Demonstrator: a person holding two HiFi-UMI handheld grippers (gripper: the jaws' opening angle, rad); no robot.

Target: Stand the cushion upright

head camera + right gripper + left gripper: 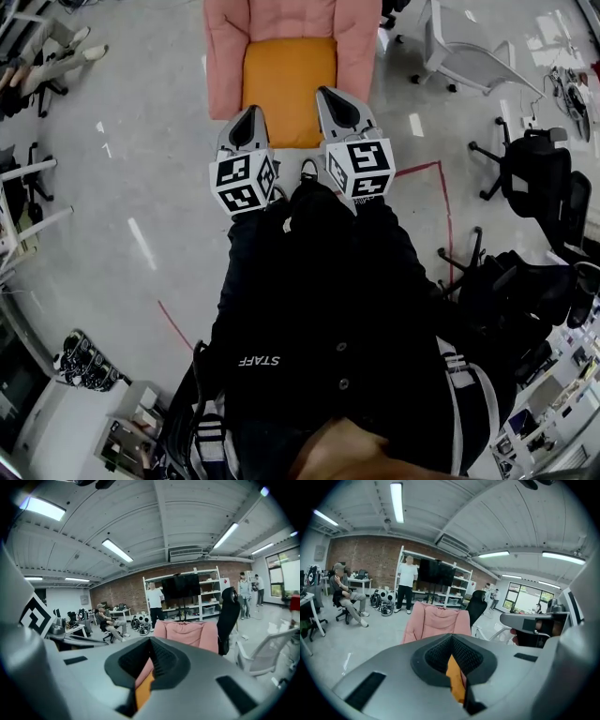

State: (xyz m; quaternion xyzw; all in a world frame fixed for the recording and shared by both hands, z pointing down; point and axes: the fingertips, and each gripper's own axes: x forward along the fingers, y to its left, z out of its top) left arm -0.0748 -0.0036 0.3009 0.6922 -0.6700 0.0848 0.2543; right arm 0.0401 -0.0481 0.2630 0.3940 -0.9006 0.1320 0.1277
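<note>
An orange cushion [289,89] lies flat on the seat of a pink armchair [225,52]. In the head view both grippers are held side by side in front of the chair, pointing at it. My left gripper [251,112] overlaps the cushion's front left corner, and my right gripper [330,92] overlaps its right side. Both are shut with nothing between the jaws. In the left gripper view the chair [436,623] stands ahead, and a strip of orange cushion [456,679] shows past the closed left gripper [452,638]. The right gripper view shows the chair [185,632] and cushion [144,691] past the right gripper [151,641].
Black office chairs [539,178] and a white chair [469,56] stand to the right. A red tape line [445,202] runs on the grey floor. A seated person [47,56] is at the far left. A person stands at white shelves [436,585] behind the armchair.
</note>
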